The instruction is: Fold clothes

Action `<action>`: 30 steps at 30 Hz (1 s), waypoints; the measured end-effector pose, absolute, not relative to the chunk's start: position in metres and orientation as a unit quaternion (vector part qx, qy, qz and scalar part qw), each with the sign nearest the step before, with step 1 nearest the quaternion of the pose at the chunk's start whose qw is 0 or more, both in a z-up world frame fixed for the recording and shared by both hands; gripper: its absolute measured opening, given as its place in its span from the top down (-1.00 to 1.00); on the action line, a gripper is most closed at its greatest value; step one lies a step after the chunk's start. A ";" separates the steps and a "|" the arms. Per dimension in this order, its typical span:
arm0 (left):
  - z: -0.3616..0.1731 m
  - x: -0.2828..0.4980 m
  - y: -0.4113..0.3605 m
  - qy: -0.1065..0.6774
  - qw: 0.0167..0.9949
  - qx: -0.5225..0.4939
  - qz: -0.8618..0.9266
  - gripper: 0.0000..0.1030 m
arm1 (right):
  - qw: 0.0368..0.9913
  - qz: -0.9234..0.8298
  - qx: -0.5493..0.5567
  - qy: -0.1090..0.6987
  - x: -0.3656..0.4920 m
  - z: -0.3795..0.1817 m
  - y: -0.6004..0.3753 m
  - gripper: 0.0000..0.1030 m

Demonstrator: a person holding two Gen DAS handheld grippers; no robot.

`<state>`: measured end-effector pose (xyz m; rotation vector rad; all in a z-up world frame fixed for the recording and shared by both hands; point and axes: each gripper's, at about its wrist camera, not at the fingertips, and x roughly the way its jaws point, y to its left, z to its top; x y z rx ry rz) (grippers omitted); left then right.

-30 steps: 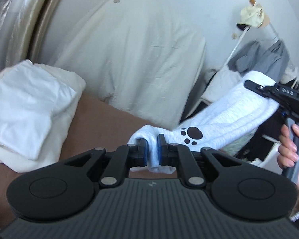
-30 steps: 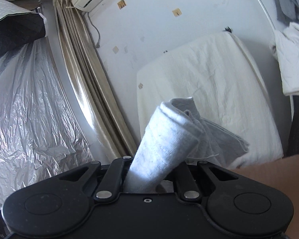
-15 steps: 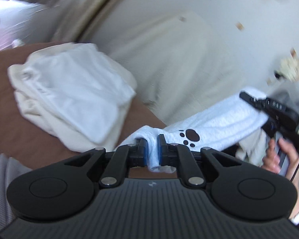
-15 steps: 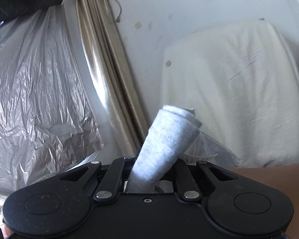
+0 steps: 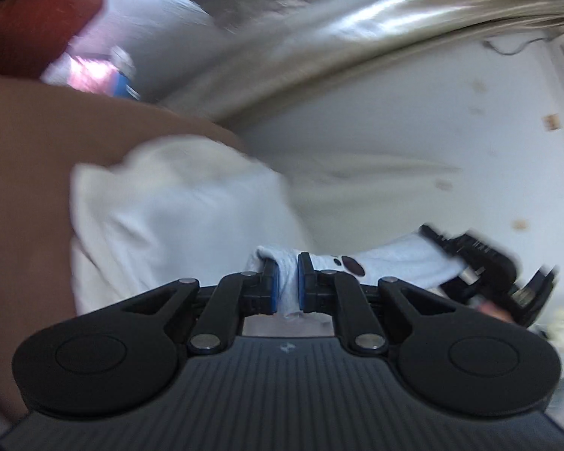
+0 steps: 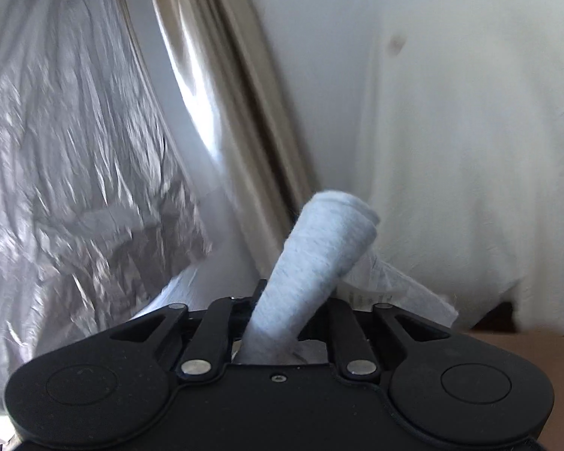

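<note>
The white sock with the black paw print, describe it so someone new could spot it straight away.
Start at the brown surface with the blurred heap of white folded cloth. Just right of the heap, the fluffy white paw-print sock stretches between the left gripper and the right gripper. Only it bears a black paw print.

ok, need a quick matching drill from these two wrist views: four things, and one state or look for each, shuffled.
Things:
1. paw-print sock
2. white clothes pile
3. curtain
4. sheeting beside the curtain

States:
A. crinkled, silvery
B. shiny beige, in long folds
C. lying on the brown surface
D. clamped in the left gripper

Pairs: 1-D, 2-C, 3-B, 4-A
</note>
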<state>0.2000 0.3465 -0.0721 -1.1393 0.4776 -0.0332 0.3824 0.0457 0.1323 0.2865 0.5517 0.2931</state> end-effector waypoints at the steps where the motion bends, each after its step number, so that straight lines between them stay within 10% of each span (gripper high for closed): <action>1: -0.090 0.206 0.351 0.244 0.805 -0.541 0.004 0.83 | 0.935 0.135 0.151 0.292 0.398 0.112 0.055 0.31; 8: -0.134 0.224 0.373 0.257 0.741 -0.620 0.022 0.83 | 0.911 0.101 0.191 0.350 0.419 -0.004 0.080 0.28; 21: -0.123 0.212 0.377 0.228 0.727 -0.648 0.003 0.77 | 0.910 0.229 0.159 0.308 0.269 0.026 -0.003 -0.10; 30: -0.071 0.193 0.370 0.232 0.835 -0.481 0.135 0.76 | 0.881 0.261 0.207 0.336 0.205 -0.007 -0.017 -0.13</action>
